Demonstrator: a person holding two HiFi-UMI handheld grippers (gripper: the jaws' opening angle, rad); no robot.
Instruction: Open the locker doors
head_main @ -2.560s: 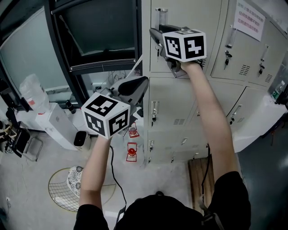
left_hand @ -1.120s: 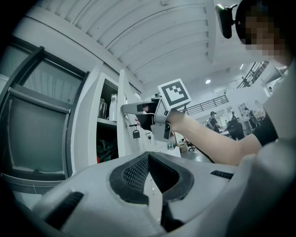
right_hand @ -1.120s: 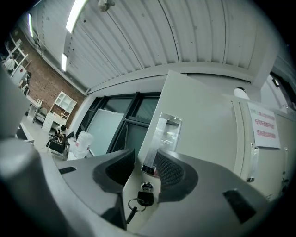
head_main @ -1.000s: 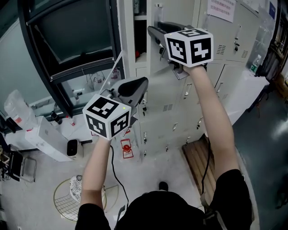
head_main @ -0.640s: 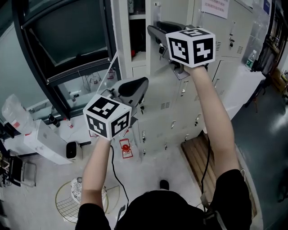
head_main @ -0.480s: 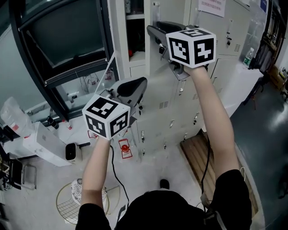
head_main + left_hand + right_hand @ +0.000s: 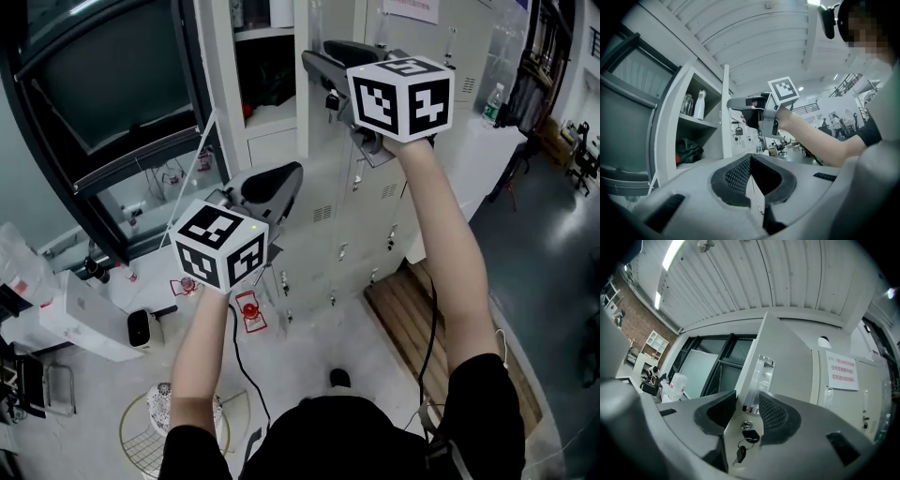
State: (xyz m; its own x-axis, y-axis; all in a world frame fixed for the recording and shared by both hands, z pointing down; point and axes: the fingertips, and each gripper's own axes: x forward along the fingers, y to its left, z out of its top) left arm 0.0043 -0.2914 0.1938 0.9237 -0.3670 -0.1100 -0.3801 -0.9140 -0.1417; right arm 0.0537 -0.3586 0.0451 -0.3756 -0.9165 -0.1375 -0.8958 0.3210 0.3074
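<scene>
A grey locker bank fills the head view. Its upper left door point(image 7: 342, 21) stands swung out, baring a compartment point(image 7: 267, 80) with a bottle point(image 7: 699, 104) and a dark bag point(image 7: 689, 152). My right gripper point(image 7: 317, 70) is up at that door's free edge. In the right gripper view its jaws point(image 7: 747, 411) straddle the edge and the clear handle point(image 7: 759, 378), just above the lock and hanging key point(image 7: 740, 453). They have just been opening slightly, but the pads still sit against handle and door. My left gripper point(image 7: 293, 178) hangs lower, open and empty point(image 7: 752, 176).
Closed lockers point(image 7: 441, 84) run to the right, one bearing a notice point(image 7: 841, 366). A dark window frame point(image 7: 103, 84) stands left of the bank. On the floor lie a wire basket point(image 7: 173, 436), a white box point(image 7: 84, 319), a red item point(image 7: 248, 305) and a wooden pallet point(image 7: 441, 337).
The upper left door has swung further out with my right gripper on it, and more of the compartment shows. The left gripper has drifted slightly.
</scene>
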